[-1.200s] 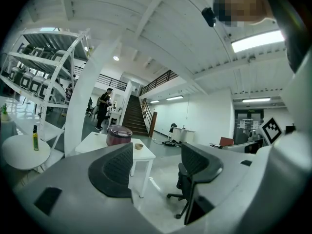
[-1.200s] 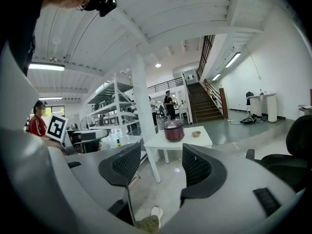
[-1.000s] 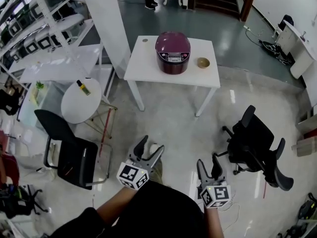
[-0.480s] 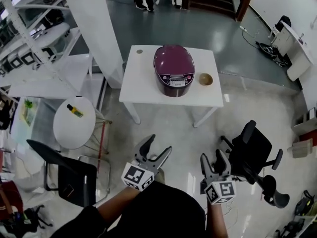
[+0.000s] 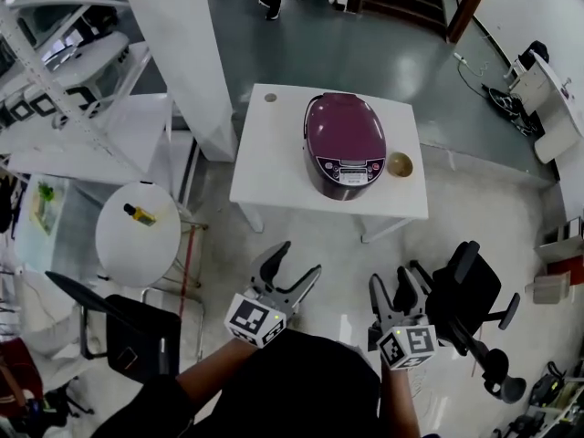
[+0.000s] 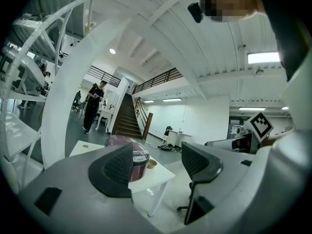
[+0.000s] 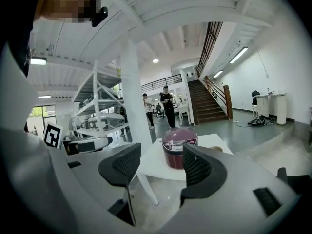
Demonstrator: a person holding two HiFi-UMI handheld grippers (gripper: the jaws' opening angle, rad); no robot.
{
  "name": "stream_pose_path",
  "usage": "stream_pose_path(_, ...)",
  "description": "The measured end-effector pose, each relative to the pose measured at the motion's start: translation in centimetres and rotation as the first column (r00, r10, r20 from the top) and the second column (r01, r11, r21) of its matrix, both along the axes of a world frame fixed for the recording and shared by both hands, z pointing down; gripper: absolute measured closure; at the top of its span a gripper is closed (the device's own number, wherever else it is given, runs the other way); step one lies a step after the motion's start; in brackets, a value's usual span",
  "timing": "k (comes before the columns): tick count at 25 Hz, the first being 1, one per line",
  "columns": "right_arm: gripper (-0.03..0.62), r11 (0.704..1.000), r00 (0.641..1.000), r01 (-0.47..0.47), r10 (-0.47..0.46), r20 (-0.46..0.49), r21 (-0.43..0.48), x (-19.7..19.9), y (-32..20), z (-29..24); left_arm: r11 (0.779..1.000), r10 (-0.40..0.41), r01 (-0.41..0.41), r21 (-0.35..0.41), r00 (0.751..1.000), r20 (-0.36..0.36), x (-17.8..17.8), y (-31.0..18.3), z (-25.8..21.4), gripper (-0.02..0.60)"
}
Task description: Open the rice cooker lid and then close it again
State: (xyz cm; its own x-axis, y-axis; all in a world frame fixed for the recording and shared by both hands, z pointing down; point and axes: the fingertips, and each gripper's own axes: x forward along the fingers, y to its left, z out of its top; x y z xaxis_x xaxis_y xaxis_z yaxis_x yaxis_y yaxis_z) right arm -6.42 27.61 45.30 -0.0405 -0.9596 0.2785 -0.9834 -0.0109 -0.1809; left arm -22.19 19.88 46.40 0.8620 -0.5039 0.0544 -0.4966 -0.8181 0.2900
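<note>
The left gripper view is catching a standing person point(image 6: 92, 106) in dark clothes beside a staircase point(image 6: 126, 121). The head view is cutting that person down to legs at its top edge. The right gripper view is adding a second figure point(image 7: 146, 109) in a white top close by. Only the head view is looking down on the round white table point(image 5: 119, 245) and the bottle point(image 5: 140, 213) lying on it.

Counting across the head view from the left, one shelving rack point(image 5: 55, 71) is filling the far side. The one round table is carrying its one bottle, and one black chair point(image 5: 128, 327) is standing below them. One square white table point(image 5: 274, 167) is standing in the middle, with one small disc point(image 5: 270, 98) lying at its far left corner. One purple rice cooker point(image 5: 347, 158) is sitting on this table, its lid point(image 5: 339, 121) down and its control panel facing the person. One small bowl point(image 5: 399, 164) is resting just beside it on the right. One black office chair point(image 5: 465, 290) is standing at the right.

Two grippers are hovering low, well apart from the square table. The left gripper point(image 5: 294, 263) is holding its jaws wide apart with nothing between them, and the cooker is peeking out far behind its left jaw. The right gripper point(image 5: 391, 286) is likewise showing its jaws spread and empty, with the cooker appearing distant in the gap and touching neither jaw.
</note>
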Motion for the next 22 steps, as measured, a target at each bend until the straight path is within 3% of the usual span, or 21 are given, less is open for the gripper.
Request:
stream_pose_path(8, 0.359, 1.000, 1.000, 0.018, -0.017, 0.023, -0.020, -1.6, -3.3, 0.7, 1.000, -0.011, 0.010, -0.030, 0.999, -0.034, -0.3, -2.4, 0.4, 0.293)
stream_pose_path(13, 0.359, 1.000, 0.999, 0.023, -0.022, 0.028, -0.016, -1.0, -4.1, 0.6, 1.000, -0.005, 0.004, -0.030, 1.000, -0.019, 0.1, -2.5, 0.9, 0.293)
stream_pose_path(22, 0.359, 0.992, 0.990, 0.128, -0.128, 0.055, -0.002, 0.5, -9.0, 1.3, 0.994, -0.102, 0.102, -0.030, 0.995, 0.001, 0.8, -5.7, 0.9, 0.293)
